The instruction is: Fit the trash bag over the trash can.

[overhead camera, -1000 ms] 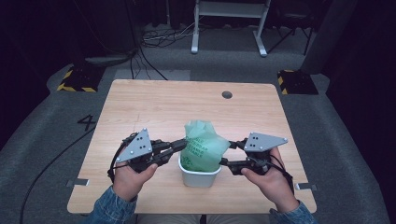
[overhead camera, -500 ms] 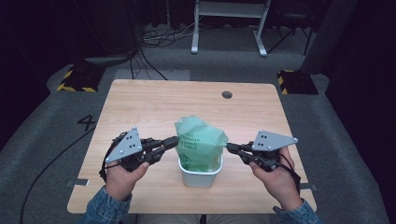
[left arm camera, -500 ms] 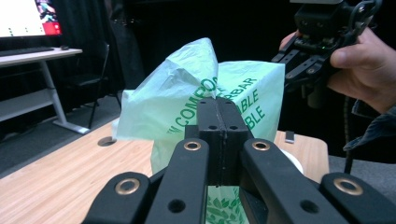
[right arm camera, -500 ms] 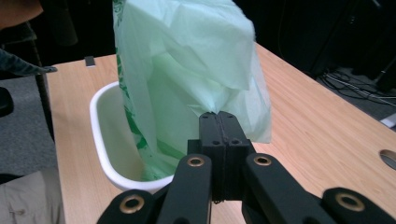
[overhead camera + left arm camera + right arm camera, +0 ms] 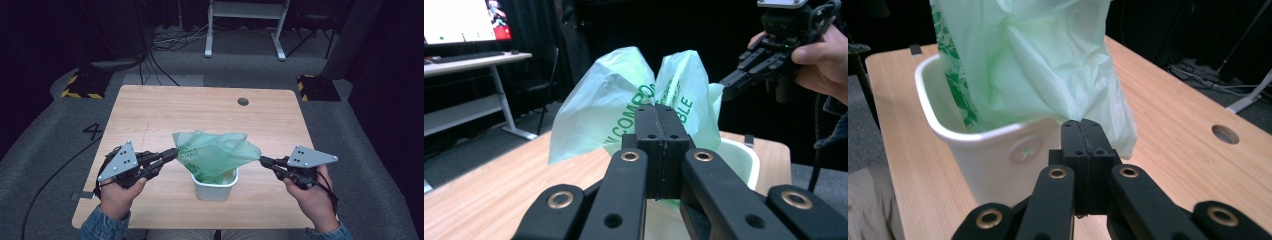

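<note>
Green plastic bag point(image 5: 212, 156) is pinched at its left edge by the closed left gripper point(image 5: 173, 153) and at its right corner by the right gripper point(image 5: 261, 160), jaws just clamped together on the film. Bag is stretched between them, lower part inside the white bin point(image 5: 215, 186), lower centre of the wooden table point(image 5: 150, 115).

A round hole point(image 5: 243, 101) sits near the table's point(image 5: 150, 115) far edge.
</note>
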Tool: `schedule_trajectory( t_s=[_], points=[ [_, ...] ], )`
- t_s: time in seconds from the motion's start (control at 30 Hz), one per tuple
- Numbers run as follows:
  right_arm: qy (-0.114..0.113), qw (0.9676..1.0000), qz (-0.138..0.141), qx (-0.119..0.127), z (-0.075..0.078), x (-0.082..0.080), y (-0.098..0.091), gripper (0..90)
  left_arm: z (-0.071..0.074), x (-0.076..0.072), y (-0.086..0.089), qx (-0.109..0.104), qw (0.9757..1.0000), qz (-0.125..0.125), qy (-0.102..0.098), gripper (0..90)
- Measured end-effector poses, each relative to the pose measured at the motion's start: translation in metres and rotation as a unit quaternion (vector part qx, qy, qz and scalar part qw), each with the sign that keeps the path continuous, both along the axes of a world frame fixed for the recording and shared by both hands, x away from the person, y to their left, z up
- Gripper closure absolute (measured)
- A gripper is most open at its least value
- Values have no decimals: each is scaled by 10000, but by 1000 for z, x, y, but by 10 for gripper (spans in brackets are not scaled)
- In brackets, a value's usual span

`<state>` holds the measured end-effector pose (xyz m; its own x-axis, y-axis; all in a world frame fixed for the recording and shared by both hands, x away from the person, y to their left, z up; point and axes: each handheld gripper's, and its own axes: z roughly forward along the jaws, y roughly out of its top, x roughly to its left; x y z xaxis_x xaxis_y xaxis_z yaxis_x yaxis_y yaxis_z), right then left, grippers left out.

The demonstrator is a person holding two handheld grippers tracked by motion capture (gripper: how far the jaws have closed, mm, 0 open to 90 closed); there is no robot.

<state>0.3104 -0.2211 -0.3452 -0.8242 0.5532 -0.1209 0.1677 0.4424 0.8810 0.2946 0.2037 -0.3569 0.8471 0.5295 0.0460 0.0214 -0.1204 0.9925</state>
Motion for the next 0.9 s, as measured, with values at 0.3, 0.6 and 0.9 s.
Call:
schedule_trajectory(
  t_s=[0.3, 0.6, 0.9],
  points=[
    [25, 9998, -201, -24, -1, -2, -13, 900, -5, -6, 16, -168, 9998, 119, 49, 900],
    [200, 9997, -103, 106, -8, -1, -12, 615, -14, -13, 5, 104, 9999, -5, 28, 900],
    [58, 9988, -74, 473, 15, 6, 3, 413, -7, -12, -4, 143, 9997, -184, -10, 900]
  ],
)
